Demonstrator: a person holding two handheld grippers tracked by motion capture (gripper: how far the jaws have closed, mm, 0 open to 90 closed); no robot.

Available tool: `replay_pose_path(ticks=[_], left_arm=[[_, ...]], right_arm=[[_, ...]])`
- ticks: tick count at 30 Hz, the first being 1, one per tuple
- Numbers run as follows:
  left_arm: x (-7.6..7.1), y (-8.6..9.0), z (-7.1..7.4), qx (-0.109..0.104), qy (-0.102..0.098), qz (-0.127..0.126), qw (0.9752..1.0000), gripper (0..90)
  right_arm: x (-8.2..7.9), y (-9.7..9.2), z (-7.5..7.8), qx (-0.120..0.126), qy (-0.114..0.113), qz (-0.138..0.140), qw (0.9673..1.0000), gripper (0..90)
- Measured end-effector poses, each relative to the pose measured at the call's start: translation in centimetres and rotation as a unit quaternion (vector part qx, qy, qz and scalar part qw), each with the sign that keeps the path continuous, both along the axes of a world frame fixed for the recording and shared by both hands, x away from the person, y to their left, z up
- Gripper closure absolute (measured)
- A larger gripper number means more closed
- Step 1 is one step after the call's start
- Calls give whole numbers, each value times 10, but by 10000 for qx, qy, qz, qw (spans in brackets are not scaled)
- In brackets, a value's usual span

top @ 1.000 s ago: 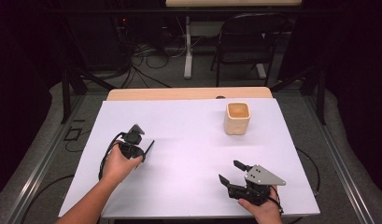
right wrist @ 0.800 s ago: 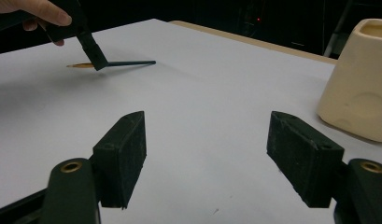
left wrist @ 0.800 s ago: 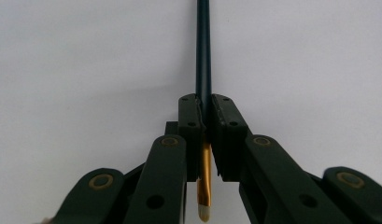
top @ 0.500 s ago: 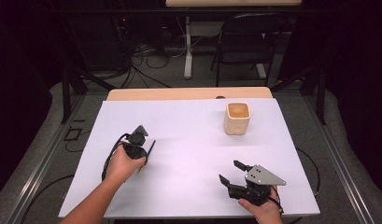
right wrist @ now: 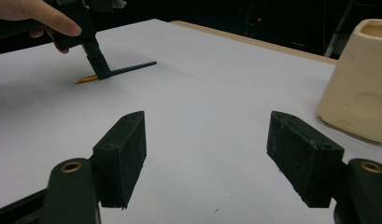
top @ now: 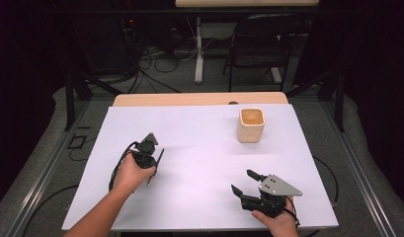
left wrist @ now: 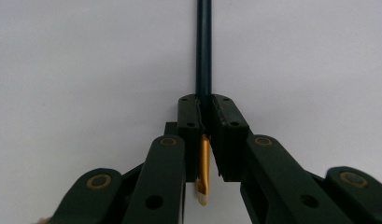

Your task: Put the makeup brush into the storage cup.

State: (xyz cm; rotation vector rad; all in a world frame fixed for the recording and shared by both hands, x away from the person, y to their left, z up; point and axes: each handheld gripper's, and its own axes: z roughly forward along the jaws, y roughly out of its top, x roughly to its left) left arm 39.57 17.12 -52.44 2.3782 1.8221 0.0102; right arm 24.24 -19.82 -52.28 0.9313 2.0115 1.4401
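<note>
The left gripper [top: 151, 159] is at the left middle of the white table [top: 199, 148], held from behind by the person's left hand [top: 130, 173]. In the left gripper view its two jaws are pressed together on a thin paintbrush [left wrist: 203, 56], so it is closed on the brush. The dark handle runs straight out ahead between the jaw tips, and the gold ferrule [left wrist: 203, 163] with the pale bristle tip points back toward the camera. The long axis of the brush is in line with the gripper. In the right gripper view the brush [right wrist: 132, 67] lies almost flat, low above the table; whether it touches the surface one cannot tell.

The right gripper [top: 246, 183] is at the near right part of the table, well apart from the left one. Its jaws stand wide apart, with nothing between them. A cream cup [top: 251, 124] stands upright at the far right side of the table.
</note>
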Motion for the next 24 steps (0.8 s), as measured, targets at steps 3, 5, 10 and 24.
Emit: replay_pose_path(ticks=[3, 5, 10, 24], left_arm=[[1, 1, 1, -52, 56, 33, 10000, 813], [3, 1, 1, -89, 45, 83, 9999, 807], [5, 0, 0, -117, 31, 117, 9999, 810], [7, 1, 1, -197, 87, 151, 9997, 828]], right_arm=[[0, 0, 0, 21, -4, -1, 10000, 282], [0, 0, 0, 9, -4, 9, 10000, 282], [0, 0, 0, -11, 25, 21, 10000, 282], [1, 0, -1, -20, 35, 36, 10000, 282]])
